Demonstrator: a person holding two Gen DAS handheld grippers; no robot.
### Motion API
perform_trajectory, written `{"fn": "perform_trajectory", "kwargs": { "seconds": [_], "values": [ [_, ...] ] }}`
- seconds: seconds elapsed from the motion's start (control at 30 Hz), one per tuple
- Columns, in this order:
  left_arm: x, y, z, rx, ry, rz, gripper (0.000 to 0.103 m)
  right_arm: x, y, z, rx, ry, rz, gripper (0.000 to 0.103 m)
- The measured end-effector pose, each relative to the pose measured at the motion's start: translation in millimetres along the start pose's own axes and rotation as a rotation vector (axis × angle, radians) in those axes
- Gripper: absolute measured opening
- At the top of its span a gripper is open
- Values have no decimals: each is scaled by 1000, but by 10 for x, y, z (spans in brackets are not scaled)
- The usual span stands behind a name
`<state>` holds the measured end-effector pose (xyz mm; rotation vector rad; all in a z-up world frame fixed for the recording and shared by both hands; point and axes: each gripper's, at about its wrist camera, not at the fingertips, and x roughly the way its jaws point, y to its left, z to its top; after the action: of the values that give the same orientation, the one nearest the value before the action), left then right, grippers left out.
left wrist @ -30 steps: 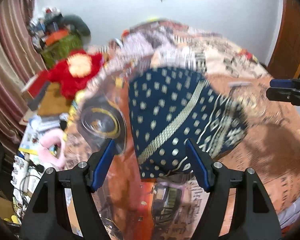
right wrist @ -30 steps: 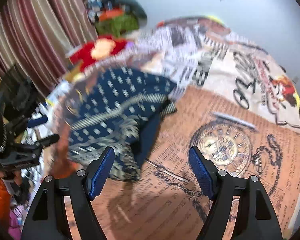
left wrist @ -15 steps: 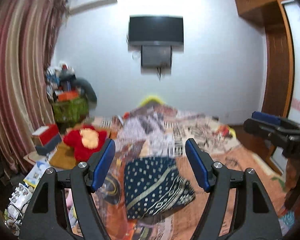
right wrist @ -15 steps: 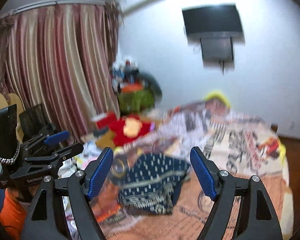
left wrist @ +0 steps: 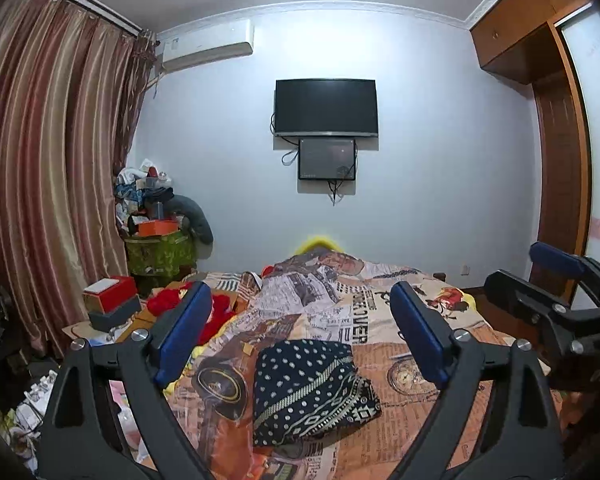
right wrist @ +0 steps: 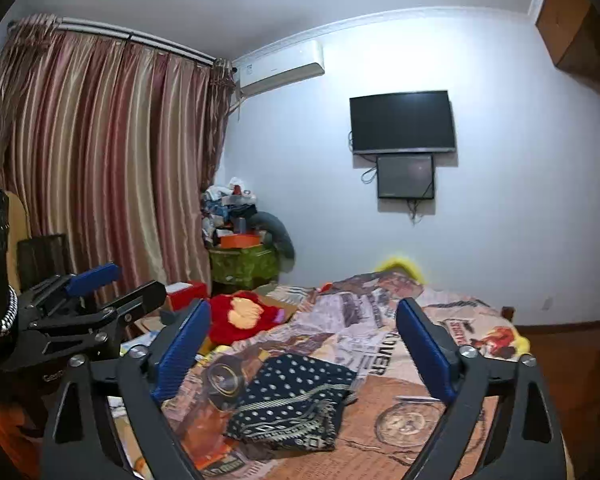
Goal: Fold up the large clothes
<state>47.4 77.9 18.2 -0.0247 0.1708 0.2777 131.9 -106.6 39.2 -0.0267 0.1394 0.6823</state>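
Note:
A folded navy garment (left wrist: 308, 388) with white dots and a patterned border lies on the bed (left wrist: 404, 412), which has a printed orange cover. It also shows in the right wrist view (right wrist: 292, 400). My left gripper (left wrist: 300, 336) is open and empty, raised well back from the garment. My right gripper (right wrist: 300, 348) is open and empty, also raised and back. The right gripper shows at the right edge of the left wrist view (left wrist: 556, 284); the left gripper shows at the left edge of the right wrist view (right wrist: 88, 296).
A crumpled newsprint blanket (left wrist: 324, 292) lies at the bed's far end. A red plush toy (right wrist: 244, 316), boxes (left wrist: 110, 304) and clutter sit to the left by the striped curtains (left wrist: 44, 184). A TV (left wrist: 326, 108) hangs on the far wall. A wooden wardrobe (left wrist: 560, 152) stands right.
Both grippers have pulled up and back from the garment; the views tilted from the bed surface up to the room. The garment stays folded on the bed.

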Motion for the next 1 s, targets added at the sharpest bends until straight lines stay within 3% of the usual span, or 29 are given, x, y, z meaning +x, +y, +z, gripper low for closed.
{"fn": "perform_trajectory", "kwargs": {
  "seconds": [0.07,1.0],
  "values": [
    [-3,2,-32,-7,16,-3,92,-41,25,-31,-11,-1,-20,103],
    [-44,55,-198,-53,47,-1,99,-5,-47,-155,50,54,-24,103]
  ]
}}
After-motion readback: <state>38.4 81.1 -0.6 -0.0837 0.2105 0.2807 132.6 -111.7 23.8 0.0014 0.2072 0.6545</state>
